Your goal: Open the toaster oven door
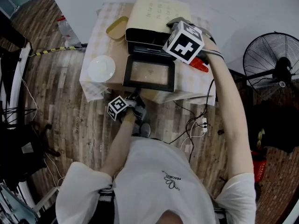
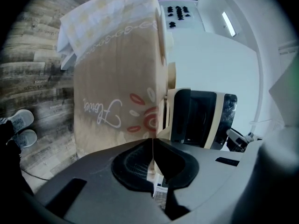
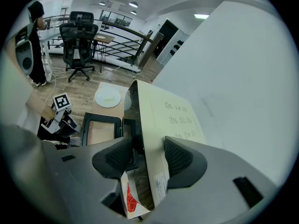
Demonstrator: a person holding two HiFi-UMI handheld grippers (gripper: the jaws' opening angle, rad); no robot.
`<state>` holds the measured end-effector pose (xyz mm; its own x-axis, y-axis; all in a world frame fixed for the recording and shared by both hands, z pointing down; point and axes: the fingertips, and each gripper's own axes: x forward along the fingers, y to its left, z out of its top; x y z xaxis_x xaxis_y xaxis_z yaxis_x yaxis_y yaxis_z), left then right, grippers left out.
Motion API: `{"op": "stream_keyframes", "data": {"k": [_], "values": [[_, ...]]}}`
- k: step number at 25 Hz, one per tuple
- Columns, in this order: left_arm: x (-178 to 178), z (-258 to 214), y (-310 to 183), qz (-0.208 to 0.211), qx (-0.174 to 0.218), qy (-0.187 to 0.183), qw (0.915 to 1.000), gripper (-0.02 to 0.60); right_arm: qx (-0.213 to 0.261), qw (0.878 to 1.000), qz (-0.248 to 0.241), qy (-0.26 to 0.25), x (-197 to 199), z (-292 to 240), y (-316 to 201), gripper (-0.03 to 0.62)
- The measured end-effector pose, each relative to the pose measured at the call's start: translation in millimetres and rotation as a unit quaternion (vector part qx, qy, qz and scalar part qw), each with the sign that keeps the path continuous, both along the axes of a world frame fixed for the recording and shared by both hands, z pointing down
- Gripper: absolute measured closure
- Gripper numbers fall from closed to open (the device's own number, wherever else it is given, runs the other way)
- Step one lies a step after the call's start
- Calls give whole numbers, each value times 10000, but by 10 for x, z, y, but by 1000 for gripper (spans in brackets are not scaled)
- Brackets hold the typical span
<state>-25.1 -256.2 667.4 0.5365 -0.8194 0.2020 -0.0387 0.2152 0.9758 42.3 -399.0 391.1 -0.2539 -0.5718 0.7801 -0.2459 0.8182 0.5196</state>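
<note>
A cream toaster oven (image 1: pixel 156 15) stands on a small table with a checked cloth (image 1: pixel 96 85). Its glass door (image 1: pixel 148 73) is folded down flat toward me. My left gripper (image 1: pixel 136 97) hangs just off the door's front edge, below the table top, jaws shut with nothing between them (image 2: pixel 153 148). The oven (image 2: pixel 201 118) shows beyond it, past the hanging cloth (image 2: pixel 117 78). My right gripper (image 1: pixel 176 23) sits on the oven's top right edge. In the right gripper view its pads (image 3: pixel 180 157) clamp the cream casing (image 3: pixel 168 111), with the open door (image 3: pixel 100 132) below.
A white plate (image 1: pixel 101 68) and a yellow oval dish (image 1: pixel 117 28) lie left of the oven, a red object (image 1: pixel 201 64) at its right. A floor fan (image 1: pixel 273 62) stands at the right and cables (image 1: pixel 191 125) run over the wooden floor. An office chair (image 3: pixel 81 36) stands far off.
</note>
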Motion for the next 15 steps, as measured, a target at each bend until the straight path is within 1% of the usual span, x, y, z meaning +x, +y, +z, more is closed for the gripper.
{"op": "stream_keyframes", "data": {"k": [2, 4, 6, 8, 10, 12, 13, 14, 15], "values": [[-63, 37, 41, -107, -89, -32, 9999, 563, 88, 9999, -53, 43, -25, -34, 0, 395], [-202, 80, 83, -245, -189, -227, 9993, 563, 268, 9994, -167, 118, -67, -106, -19, 395], [-419, 101, 91, -317, -216, -662, 9971, 564, 323, 9991, -215, 171, -79, -135, -40, 396], [-653, 68, 73, -328, -104, -1139, 9929, 563, 291, 9993, -220, 107, -79, -139, -58, 396], [-873, -24, 58, -288, 73, -1650, 9858, 561, 137, 9995, -72, -281, -56, -116, -51, 396], [-1126, -198, 38, -309, 272, -2272, 9730, 560, 82, 9959, 166, -884, -12, -154, -50, 396], [-1262, -329, 13, -347, 409, -2622, 9635, 560, 179, 9929, 237, -1154, 10, -217, -55, 396], [-1388, -495, -19, -376, 592, -3021, 9507, 560, 319, 9891, 286, -1412, 34, -292, -51, 395], [-1487, -695, -58, -370, 828, -3483, 9330, 560, 488, 9837, 328, -1700, 58, -380, -33, 396]]}}
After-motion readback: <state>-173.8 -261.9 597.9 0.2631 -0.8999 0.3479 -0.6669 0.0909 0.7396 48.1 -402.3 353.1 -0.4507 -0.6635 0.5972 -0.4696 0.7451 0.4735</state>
